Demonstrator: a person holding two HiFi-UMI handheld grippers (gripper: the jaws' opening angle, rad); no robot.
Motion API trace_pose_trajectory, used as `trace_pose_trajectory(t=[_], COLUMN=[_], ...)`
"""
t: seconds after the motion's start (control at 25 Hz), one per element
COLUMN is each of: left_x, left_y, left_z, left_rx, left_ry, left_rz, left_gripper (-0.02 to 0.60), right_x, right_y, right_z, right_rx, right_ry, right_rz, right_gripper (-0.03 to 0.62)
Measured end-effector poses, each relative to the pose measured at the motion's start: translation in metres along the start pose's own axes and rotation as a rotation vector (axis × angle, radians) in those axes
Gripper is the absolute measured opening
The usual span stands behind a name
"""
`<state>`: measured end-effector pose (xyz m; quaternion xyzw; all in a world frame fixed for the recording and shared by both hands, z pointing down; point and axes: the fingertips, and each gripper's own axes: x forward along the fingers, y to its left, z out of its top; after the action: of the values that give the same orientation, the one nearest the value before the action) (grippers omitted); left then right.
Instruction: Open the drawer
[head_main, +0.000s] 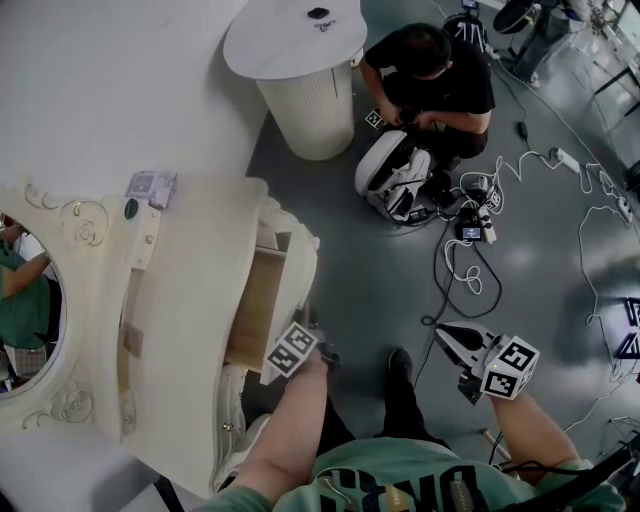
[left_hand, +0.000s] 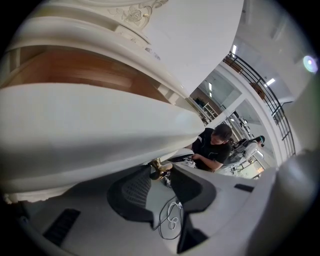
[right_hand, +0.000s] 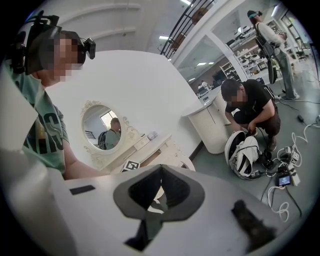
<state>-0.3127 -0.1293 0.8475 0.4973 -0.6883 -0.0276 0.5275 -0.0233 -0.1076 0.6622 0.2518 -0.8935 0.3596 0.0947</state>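
Cream carved wooden drawer (head_main: 256, 300) is sitting part-open in the dressing table. Left gripper (left_hand: 161, 174) is clamping the small brass knob (left_hand: 159, 168) on the drawer's curved front. Right gripper (head_main: 450, 338) is hanging well apart over the grey floor (head_main: 380, 250), jaws pressed together, gripping nothing.

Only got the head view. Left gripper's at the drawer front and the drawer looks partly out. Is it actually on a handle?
Observer: Yes. The left gripper view shows the left gripper with a small brass knob pinched between its jaw tips, just under the drawer front.
Operator: And the right gripper?
Observer: The right gripper view shows its jaw tips together, with nothing between them.
Operator: Anyone around besides the crouching person?
Observer: One more, a standing person far back in the room, outside your frame.
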Motion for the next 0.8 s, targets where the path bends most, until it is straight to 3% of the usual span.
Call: trace_pose_trajectory(t=[0.8], left_x=[-0.003], left_y=[-0.018], left_z=[-0.032], left_rx=[0.043], left_ry=[0.050], left_rz=[-0.017], left_gripper=[0.114], right_x=[-0.024], right_y=[-0.005], right_z=[-0.008], right_rx=[0.020], right_ry=[-0.039], right_rz=[-0.017], right_gripper=[0.012])
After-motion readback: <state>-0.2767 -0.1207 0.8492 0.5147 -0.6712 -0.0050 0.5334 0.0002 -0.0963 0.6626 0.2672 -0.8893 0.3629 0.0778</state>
